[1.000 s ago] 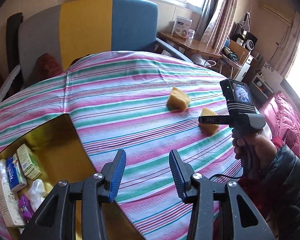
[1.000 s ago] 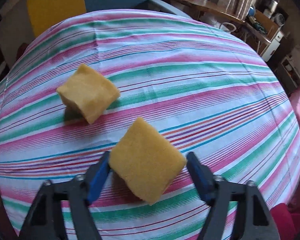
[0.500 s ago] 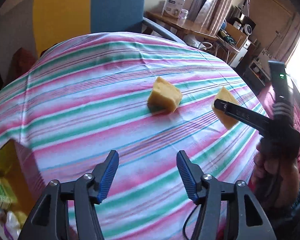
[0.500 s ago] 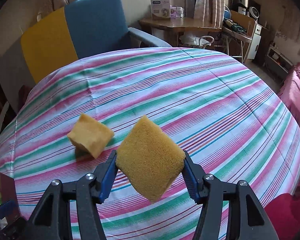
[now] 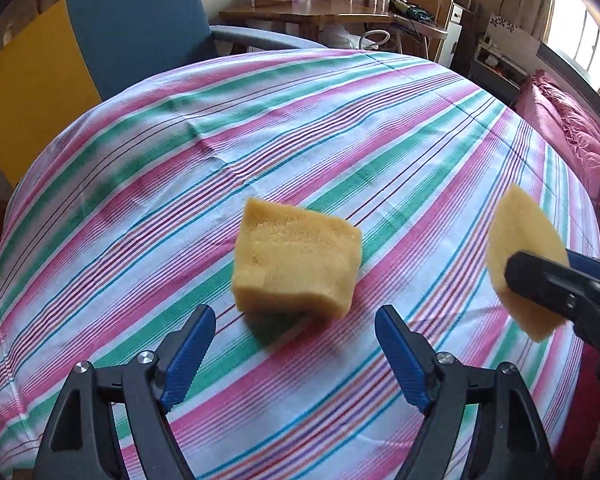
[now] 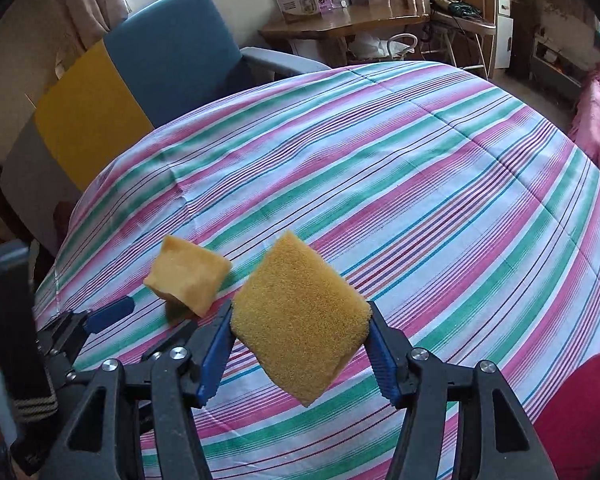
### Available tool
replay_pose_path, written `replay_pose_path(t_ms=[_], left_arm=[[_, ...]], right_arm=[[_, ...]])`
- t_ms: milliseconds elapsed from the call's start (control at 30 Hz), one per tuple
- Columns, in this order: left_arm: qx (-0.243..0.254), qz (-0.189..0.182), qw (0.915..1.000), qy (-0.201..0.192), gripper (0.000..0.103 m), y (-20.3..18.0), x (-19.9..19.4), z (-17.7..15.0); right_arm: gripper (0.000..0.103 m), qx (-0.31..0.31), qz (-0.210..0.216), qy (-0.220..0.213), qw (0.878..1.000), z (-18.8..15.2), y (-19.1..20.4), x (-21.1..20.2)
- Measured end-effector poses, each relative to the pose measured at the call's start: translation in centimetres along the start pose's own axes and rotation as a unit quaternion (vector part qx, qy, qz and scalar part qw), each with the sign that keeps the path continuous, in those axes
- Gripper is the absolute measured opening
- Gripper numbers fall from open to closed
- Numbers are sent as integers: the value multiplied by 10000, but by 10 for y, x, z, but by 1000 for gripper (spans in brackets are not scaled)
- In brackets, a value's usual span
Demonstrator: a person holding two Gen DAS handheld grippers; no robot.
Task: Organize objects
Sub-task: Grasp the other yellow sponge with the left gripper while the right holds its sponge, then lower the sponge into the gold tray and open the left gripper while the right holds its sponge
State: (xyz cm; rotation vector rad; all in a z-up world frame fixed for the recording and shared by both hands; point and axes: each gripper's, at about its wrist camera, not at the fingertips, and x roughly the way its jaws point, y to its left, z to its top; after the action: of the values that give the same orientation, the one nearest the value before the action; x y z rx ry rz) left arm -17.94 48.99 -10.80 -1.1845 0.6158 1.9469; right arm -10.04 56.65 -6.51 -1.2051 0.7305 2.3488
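Note:
A yellow sponge block point(image 5: 296, 264) lies on the striped tablecloth point(image 5: 380, 140). My left gripper point(image 5: 294, 320) hovers just short of it, its jaws opening wide. The block sits ahead of the blue fingertips, not between them. A second yellow sponge point(image 6: 296, 288) hangs above the cloth, tilted on one corner, with my right gripper point(image 6: 299, 316) shut on it. In the left wrist view the held sponge point(image 5: 520, 240) shows at the right edge in the right gripper point(image 5: 560, 280). In the right wrist view the lying sponge point(image 6: 188, 276) is at the left, beside the left gripper point(image 6: 100, 316).
A blue and yellow armchair point(image 5: 140, 28) stands behind the round table. Farther back is a wooden desk point(image 5: 308, 12) with a white box on it. A pink bedspread point(image 5: 572, 140) lies to the right. A person's red sleeve point(image 6: 580, 400) shows at the bottom right.
My left gripper swung right, away from the gold box of items, over to the lying sponge, and its jaws widened. The right gripper closed on its sponge and lifted it off the cloth.

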Motion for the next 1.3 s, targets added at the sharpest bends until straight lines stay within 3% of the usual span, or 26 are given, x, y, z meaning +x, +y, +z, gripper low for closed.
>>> replay_pose_path(t_ms=[100,133,167,267,433,533,900,1300], left_arm=[[-19,35,10000,67,83,1,16,9],[-92,-26,9999,115,81,4,21,12],[-189,-79,9997,124,64,6,23,13],[-442,-292,9986,-26,61,13,13,7],[-819,-151,9959,-362,61,24,-37,-23],[-992,14,9936,-539,61,28,-75,-50],[-1764,626,9779,-934,61,50,-174,-144],[-2115,1158,9611,-1347,61,65,-234,-214]], right_arm=[[63,76,40,32,10000,0,-2,1],[63,73,39,44,10000,0,-2,1],[63,65,32,54,10000,-1,-2,2],[63,-50,-23,89,9999,-2,1,4],[62,-385,-41,258,9989,-6,13,12],[63,-694,211,578,9957,-13,26,22],[63,-2310,377,851,9685,-49,84,32],[63,-2581,96,1013,9607,-58,85,45]])
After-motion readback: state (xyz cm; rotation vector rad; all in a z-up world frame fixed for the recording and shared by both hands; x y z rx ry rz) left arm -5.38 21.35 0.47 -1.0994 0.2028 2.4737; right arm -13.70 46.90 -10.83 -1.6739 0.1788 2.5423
